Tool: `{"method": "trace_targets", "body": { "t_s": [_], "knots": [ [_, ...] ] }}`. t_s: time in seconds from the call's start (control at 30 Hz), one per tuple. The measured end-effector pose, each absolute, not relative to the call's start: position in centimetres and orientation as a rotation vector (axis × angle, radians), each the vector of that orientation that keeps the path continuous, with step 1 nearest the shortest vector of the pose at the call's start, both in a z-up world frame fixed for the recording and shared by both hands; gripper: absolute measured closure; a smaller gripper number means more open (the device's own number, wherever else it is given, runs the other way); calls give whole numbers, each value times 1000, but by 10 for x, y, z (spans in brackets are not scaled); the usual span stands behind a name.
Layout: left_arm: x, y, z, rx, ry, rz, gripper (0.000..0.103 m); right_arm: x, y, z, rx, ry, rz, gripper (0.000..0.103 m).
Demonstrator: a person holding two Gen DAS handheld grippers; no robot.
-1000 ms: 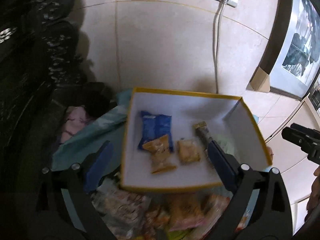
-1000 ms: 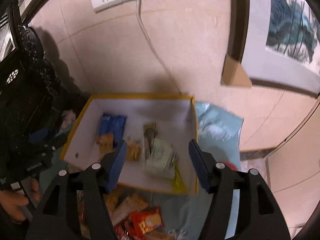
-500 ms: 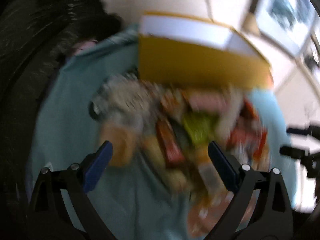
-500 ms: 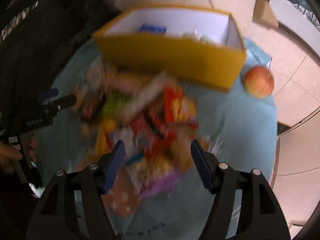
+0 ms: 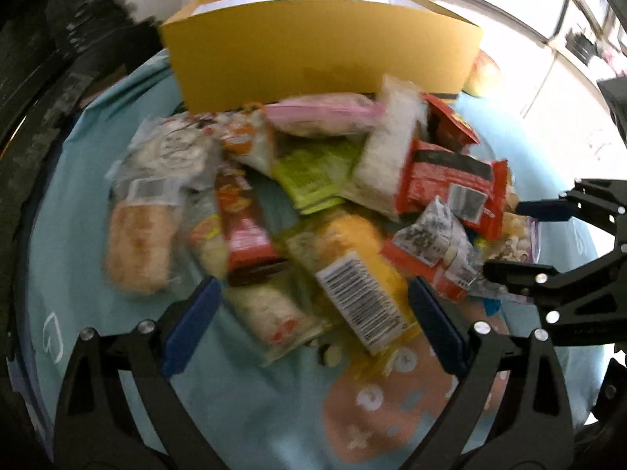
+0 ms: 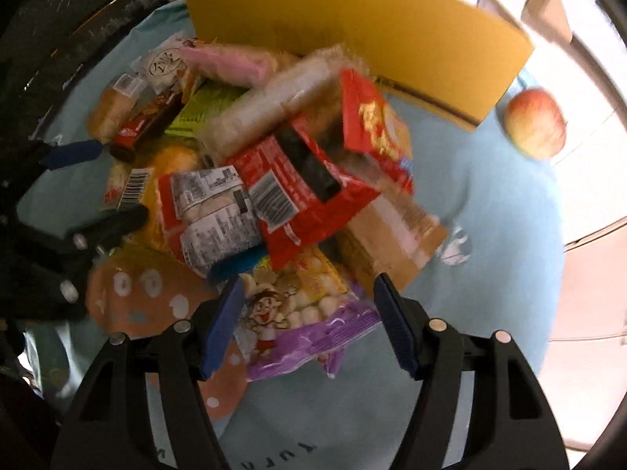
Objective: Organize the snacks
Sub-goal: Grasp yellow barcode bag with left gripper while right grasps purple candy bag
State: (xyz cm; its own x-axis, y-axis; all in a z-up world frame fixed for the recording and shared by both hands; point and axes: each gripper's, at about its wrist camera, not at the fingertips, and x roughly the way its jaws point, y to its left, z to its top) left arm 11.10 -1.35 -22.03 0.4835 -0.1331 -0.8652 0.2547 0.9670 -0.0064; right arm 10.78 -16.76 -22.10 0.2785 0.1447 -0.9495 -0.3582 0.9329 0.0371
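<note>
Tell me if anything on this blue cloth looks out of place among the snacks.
Yes: an apple lies alone on the blue cloth, just past the yellow box corner, apart from the heap of wrapped snacks. It is the only unpackaged item.

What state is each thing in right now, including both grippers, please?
left gripper: open, over the pile, holding nothing.
right gripper: open, astride the purple marshmallow bag, pads not pressing.
yellow box: upright behind the pile, top open.
snack packets: heaped loose on the blue cloth, outside the box.
apple: whole, on the cloth beside the box.
</note>
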Motion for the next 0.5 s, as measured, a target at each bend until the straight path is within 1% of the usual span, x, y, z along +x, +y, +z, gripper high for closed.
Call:
{"method": "trace_targets", "body": {
  "t_s": [0.1, 0.13, 0.17, 0.2, 0.23, 0.27, 0.3, 0.33, 0.4, 0.43, 0.5],
  "knots": [
    [112, -20, -225, 143, 1026, -227, 2, 107, -168, -224, -181, 1271, 359, 45],
    [113, -20, -228, 141, 1034, -228, 2, 107, -168, -224, -183, 1279, 364, 50],
    [113, -16, -230, 120, 1037, -234, 2, 106, -167, -223, -179, 1284, 371, 53],
    [112, -14, -230, 114, 1029, -242, 5, 105, -168, -222, -175, 1288, 380, 58],
    [109, -12, -229, 112, 1020, -250, 9, 103, -171, -220, -165, 1291, 389, 61],
    [105, -7, -227, 113, 1005, -263, 18, 101, -173, -218, -157, 1292, 394, 63],
    [103, -2, -226, 107, 1000, -270, 25, 97, -178, -216, -143, 1292, 400, 66],
    [101, 5, -224, 89, 1001, -276, 28, 94, -185, -214, -127, 1296, 404, 67],
    [97, 21, -219, 37, 1004, -277, 42, 84, -193, -214, -103, 1301, 399, 68],
    [95, 27, -218, 24, 1010, -265, 45, 81, -196, -214, -94, 1302, 392, 68],
    [90, 38, -217, 4, 1022, -232, 46, 74, -204, -214, -62, 1307, 378, 68]
  ]
}}
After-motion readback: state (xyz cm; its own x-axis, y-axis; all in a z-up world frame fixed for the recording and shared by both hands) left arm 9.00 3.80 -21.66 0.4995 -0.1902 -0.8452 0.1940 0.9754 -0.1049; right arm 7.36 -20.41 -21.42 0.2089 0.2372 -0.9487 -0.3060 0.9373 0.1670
